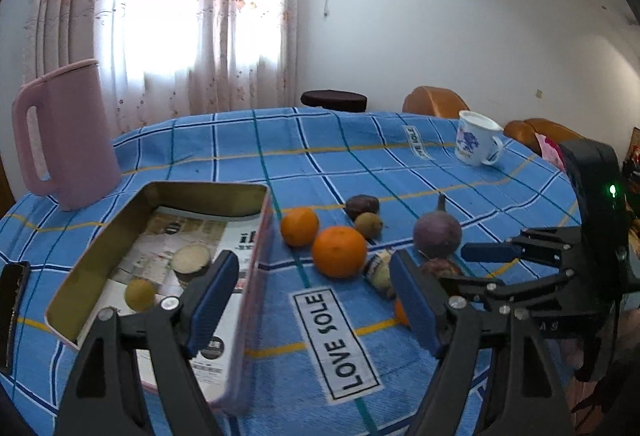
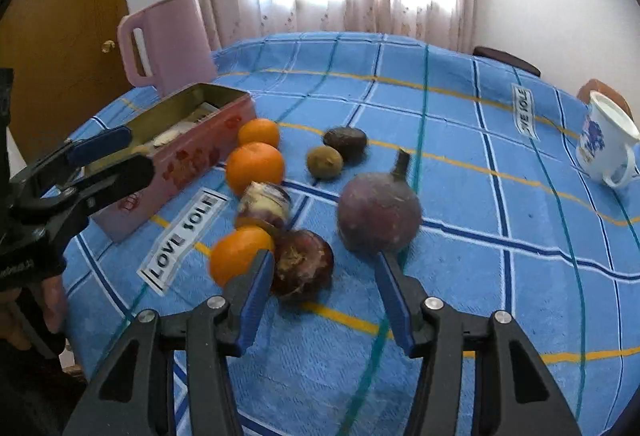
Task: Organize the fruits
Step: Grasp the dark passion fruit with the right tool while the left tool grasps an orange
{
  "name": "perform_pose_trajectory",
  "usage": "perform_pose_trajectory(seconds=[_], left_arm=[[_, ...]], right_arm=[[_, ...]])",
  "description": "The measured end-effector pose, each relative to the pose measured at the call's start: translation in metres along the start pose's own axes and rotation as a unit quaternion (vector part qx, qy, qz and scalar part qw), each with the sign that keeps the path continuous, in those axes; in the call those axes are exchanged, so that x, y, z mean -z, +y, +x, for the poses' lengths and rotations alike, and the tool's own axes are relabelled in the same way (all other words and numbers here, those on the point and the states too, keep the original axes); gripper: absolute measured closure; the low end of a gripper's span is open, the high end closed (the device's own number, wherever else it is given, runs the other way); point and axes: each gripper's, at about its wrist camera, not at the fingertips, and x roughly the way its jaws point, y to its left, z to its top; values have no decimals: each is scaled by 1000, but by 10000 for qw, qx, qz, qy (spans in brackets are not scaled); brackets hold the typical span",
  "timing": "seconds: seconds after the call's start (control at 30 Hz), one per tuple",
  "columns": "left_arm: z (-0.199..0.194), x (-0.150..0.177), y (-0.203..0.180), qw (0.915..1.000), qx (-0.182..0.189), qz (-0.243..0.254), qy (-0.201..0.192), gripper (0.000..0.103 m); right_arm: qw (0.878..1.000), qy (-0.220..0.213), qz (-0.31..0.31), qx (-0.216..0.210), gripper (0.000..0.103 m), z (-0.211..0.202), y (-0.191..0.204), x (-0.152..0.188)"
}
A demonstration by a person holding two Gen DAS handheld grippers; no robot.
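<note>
Left claw (image 1: 316, 300): jaws spread wide, nothing held; its left blue finger is seen over the open pink tin (image 1: 256, 276), its right finger beside the fruit cluster.

Right claw (image 2: 324, 300): jaws apart, nothing clamped. A dark red fruit (image 2: 302, 264) is seen just ahead between the fingertips, an orange (image 2: 236, 256) touching the left fingertip, and a round purple fruit with a stem (image 2: 378, 214) just ahead of the right fingertip.

Further ahead of the right claw, on the blue checked counter (image 2: 480, 276): a peeled purple-and-white fruit (image 2: 264, 204), two more oranges (image 2: 255, 166) and (image 2: 259, 132), a small brownish-green fruit (image 2: 325, 162) and a dark oval fruit (image 2: 345, 142).

Inside the tin, ahead of the left claw: a small yellow fruit (image 1: 140, 294) and a cut pale-faced piece (image 1: 191, 258), on printed paper.

Far left: pink jug (image 1: 68, 132). Far right: white mug (image 2: 606, 148).
</note>
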Motion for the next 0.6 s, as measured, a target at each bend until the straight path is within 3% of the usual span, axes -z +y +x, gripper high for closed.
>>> perform_pose_trajectory(seconds=[0.17,0.23,0.37,0.6], left_arm=[[4,4,-5,10000,33,31,76,23],[5,5,-9,9999,43,81,95,23],[5,5,-14,9998,80,146,114,23],[9,8,-39,9987,215,387,242,23]], right_arm=[[9999,91,-54,-125,54,6,7,1],[9996,146,-57,-247,66,11,9,-1],[9994,41,-136,-326,68,7,13,2],[9953,-654,-207,682,68,-22,10,6]])
